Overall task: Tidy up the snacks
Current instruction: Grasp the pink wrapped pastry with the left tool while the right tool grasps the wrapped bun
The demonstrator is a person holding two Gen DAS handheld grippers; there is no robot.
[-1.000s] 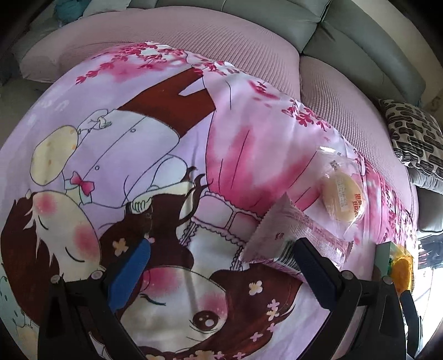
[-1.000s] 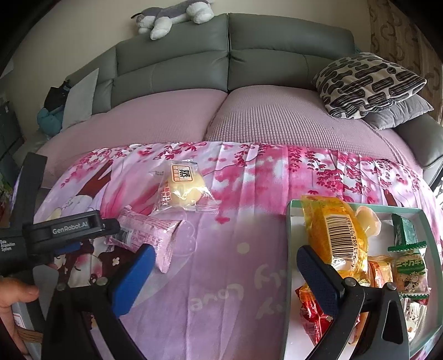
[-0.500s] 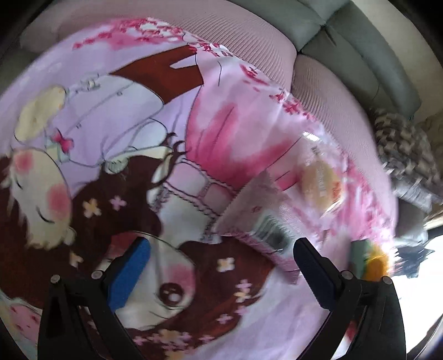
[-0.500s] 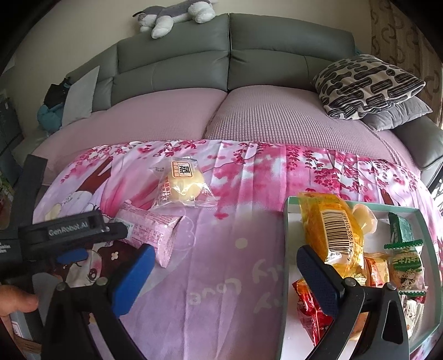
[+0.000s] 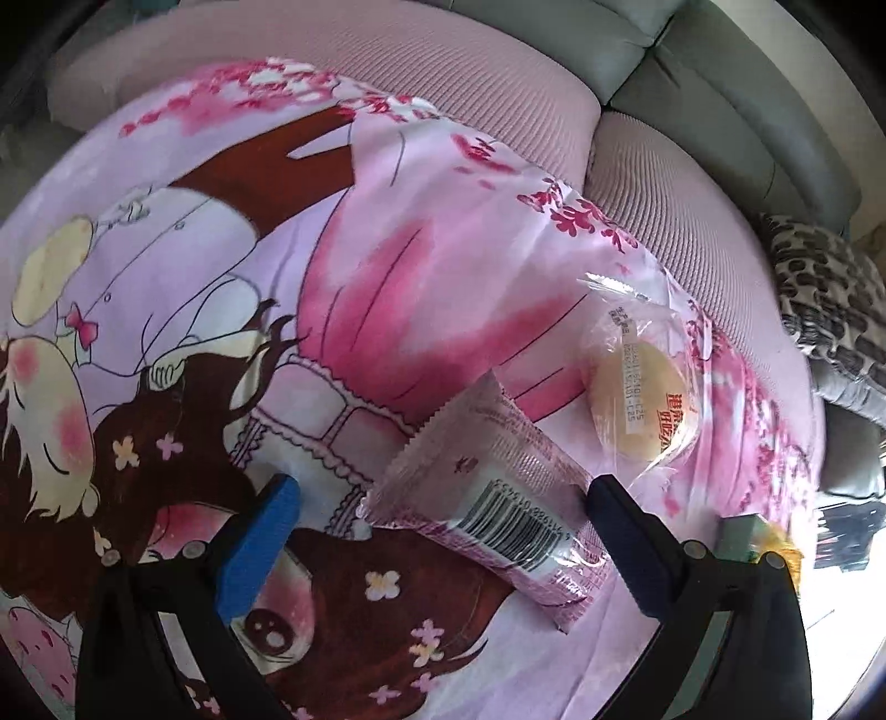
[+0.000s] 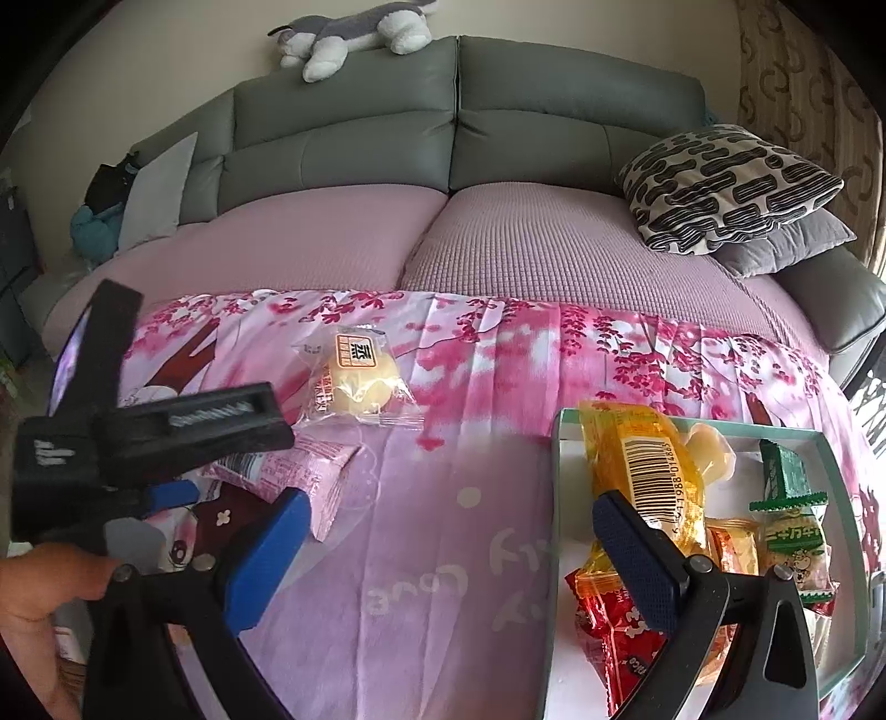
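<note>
Straddling the pink snack packet [image 5: 487,498] on the cloth [image 5: 443,266], the left gripper [image 5: 443,498] has jaws spread wide — best to centre, then pinch the packet's middle; right gripper [image 6: 448,515] likewise gapes, empty.

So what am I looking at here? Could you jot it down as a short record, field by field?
Setting: pink cartoon-print cloth spread before a grey sofa
Loose snacks: pink packet; clear-wrapped bun beyond it
Tray: holds several snack packets, including a yellow packet
Left gripper: open, fingers either side of the pink packet
Right gripper: open, holding nothing
Extras: plush toy on the sofa back; patterned pillow
</note>
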